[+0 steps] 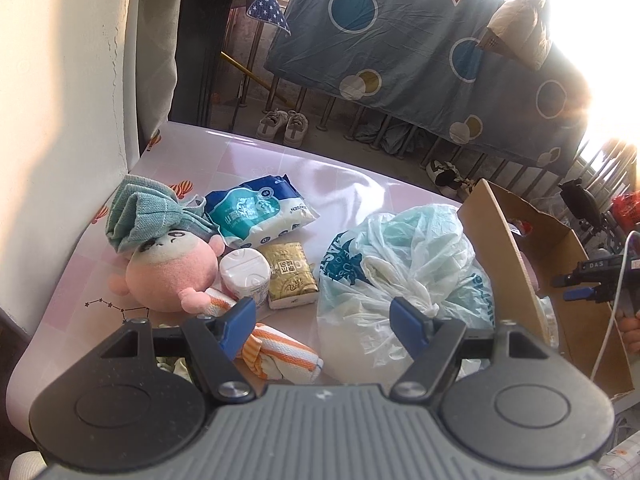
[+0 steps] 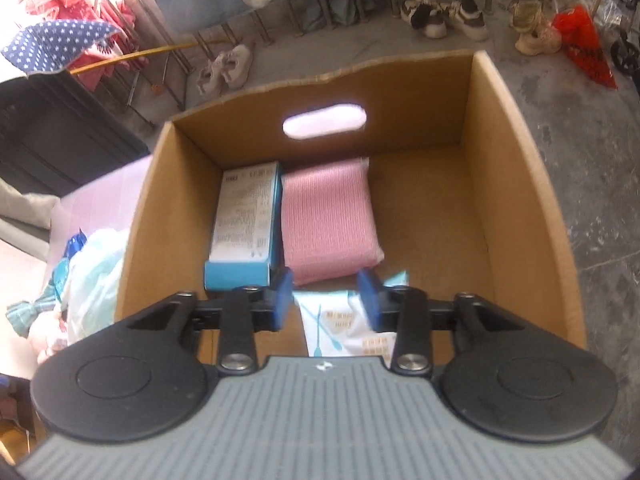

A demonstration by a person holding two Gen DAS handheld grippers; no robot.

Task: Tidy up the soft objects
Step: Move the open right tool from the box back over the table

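Left gripper (image 1: 324,318) jaws apart, empty, above striped cloth (image 1: 280,350) at near tabletop (image 1: 280,160) edge. Beyond: tied plastic bag (image 1: 404,276), pink plush (image 1: 170,274), wipes pack (image 1: 260,210). Right gripper (image 2: 325,298) jaws apart, empty, over cardboard box (image 2: 520,200); white packet (image 2: 340,328) near wall, blue carton (image 2: 244,224) and pink pad (image 2: 328,220) farther in.

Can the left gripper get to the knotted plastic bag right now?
Probably yes. The left gripper is open and empty, and the plastic bag sits just ahead with its knot uncovered beside one finger.
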